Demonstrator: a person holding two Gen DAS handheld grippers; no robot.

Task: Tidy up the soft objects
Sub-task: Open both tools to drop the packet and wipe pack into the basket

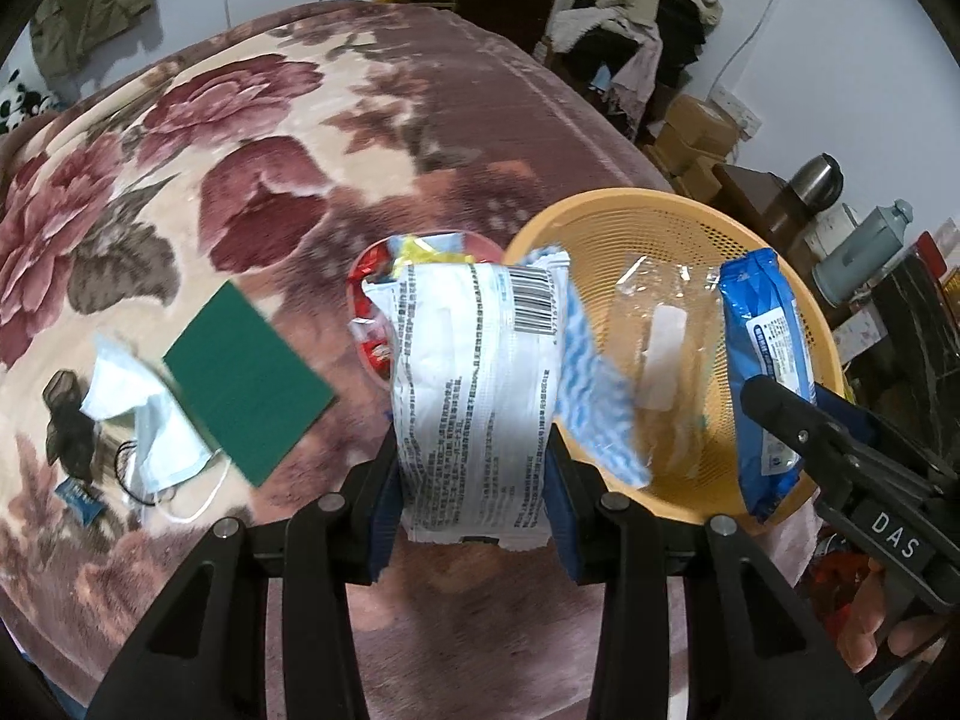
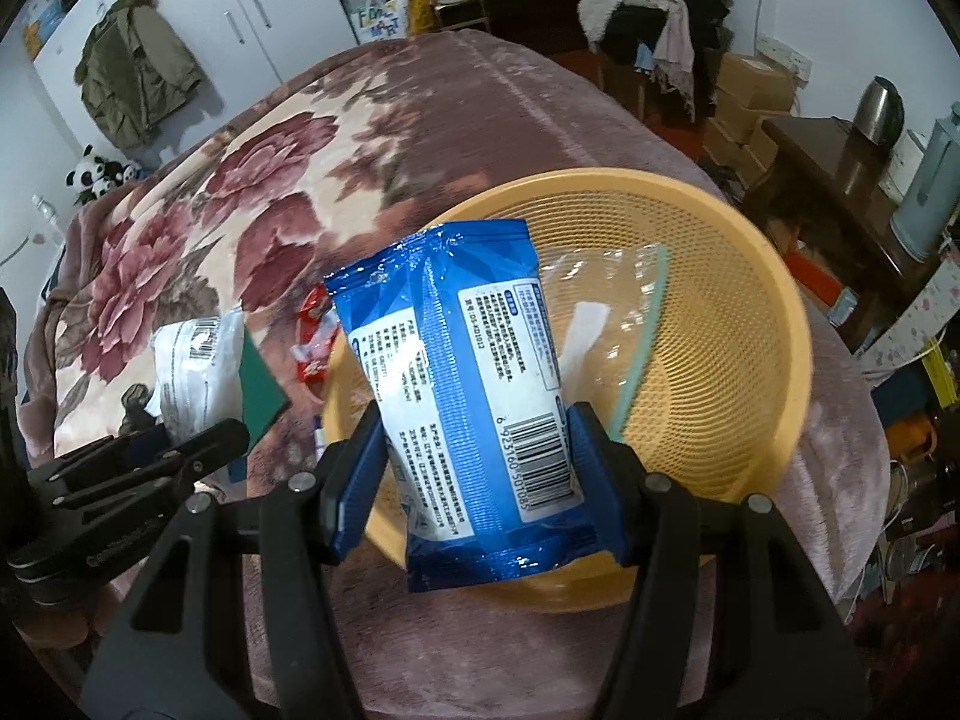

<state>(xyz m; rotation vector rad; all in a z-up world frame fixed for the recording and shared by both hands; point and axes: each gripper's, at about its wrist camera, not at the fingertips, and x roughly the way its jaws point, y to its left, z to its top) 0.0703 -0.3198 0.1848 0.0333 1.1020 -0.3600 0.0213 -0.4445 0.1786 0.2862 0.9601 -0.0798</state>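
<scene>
- In the lower middle of the left wrist view, the left gripper [image 1: 474, 480] holds a white packet [image 1: 474, 396] between its blue pads, the jaws narrow on its sides.
- At the right of this frame stands the orange basket [image 1: 798, 300]; a clear bag [image 1: 660, 330] lies inside it.
- At the left, a green sponge sheet [image 1: 249, 381] and a face mask [image 1: 150, 426] lie on the floral blanket [image 1: 240, 150].
- In the lower middle of the right wrist view, the right gripper [image 2: 480, 474] clamps a blue packet [image 2: 474, 408], over the near rim of the basket.
- A red wrapper [image 2: 313, 336] lies left of the basket.
</scene>
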